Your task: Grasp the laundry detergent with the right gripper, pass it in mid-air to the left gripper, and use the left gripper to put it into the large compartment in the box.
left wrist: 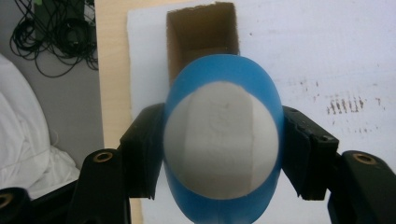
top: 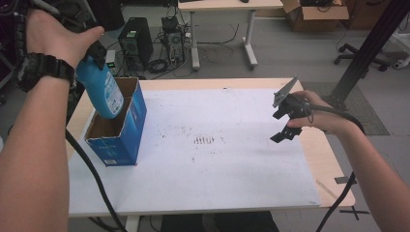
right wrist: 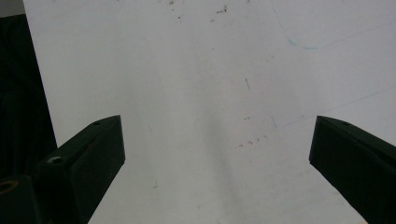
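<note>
Left hand-held gripper pinches our blue bottle near its top above the box; smooth plastic, likely slippery.

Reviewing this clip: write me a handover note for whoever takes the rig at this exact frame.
Left gripper: shut on the blue bottle, held tilted, its lower end inside the open top of the blue box.
Right gripper: open, empty, above the white mat at its right side.
Done: bottle picked up and partly in the box.
Left, probably: lower the bottle in fully, then release.
</note>
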The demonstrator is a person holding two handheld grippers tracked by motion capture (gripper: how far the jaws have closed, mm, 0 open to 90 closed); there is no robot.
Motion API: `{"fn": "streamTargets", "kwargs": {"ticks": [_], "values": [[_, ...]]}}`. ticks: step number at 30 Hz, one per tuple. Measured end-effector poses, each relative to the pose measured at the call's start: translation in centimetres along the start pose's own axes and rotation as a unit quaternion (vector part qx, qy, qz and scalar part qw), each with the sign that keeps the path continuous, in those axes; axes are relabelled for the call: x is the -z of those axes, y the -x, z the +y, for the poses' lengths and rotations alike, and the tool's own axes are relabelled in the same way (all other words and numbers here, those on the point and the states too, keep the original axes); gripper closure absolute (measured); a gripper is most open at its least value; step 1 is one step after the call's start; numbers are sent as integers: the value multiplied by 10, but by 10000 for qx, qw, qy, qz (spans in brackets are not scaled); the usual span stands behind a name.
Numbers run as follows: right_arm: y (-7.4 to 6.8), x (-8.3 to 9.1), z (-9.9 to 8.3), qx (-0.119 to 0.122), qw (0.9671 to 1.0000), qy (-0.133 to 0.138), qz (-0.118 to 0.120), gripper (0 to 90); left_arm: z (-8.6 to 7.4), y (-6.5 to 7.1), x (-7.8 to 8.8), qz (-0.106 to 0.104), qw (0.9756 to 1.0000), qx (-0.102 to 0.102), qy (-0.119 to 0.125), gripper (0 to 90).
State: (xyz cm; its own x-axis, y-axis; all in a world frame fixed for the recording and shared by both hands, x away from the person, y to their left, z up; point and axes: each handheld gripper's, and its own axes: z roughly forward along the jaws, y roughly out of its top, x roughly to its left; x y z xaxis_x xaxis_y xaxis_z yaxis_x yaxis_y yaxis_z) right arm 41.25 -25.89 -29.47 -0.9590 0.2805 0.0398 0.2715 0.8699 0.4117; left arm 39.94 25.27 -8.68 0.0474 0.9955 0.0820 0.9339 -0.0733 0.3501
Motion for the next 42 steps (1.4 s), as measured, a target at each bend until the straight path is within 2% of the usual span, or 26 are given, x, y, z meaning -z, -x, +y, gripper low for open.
{"fn": "streamTargets", "kwargs": {"ticks": [6,14,17,19,20,26,30,42], "values": [[2,4,-6,-46,10000,27,-29,37,0,-6,-15,88,9999,98,-105,382],[2,7,-8,-57,10000,57,-51,37,-4,-9,-36,19,9997,153,-181,382],[0,8,-9,-46,10000,42,-58,37,-7,-9,-51,75,9996,131,-225,382],[-1,8,-9,-45,10000,56,-61,37,-8,-8,-55,82,9996,129,-249,382],[-1,8,-9,-46,10000,60,-60,37,-9,-8,-63,60,9995,114,-286,382],[-2,7,-11,-46,10000,44,-56,37,-13,-7,-83,-23,9992,102,-387,382],[-3,8,-12,-19,10000,40,-47,37,-16,-6,-97,14,9990,92,-448,382],[-3,8,-13,-47,10000,33,-29,36,-21,-5,-127,-36,9982,71,-602,382]]}}
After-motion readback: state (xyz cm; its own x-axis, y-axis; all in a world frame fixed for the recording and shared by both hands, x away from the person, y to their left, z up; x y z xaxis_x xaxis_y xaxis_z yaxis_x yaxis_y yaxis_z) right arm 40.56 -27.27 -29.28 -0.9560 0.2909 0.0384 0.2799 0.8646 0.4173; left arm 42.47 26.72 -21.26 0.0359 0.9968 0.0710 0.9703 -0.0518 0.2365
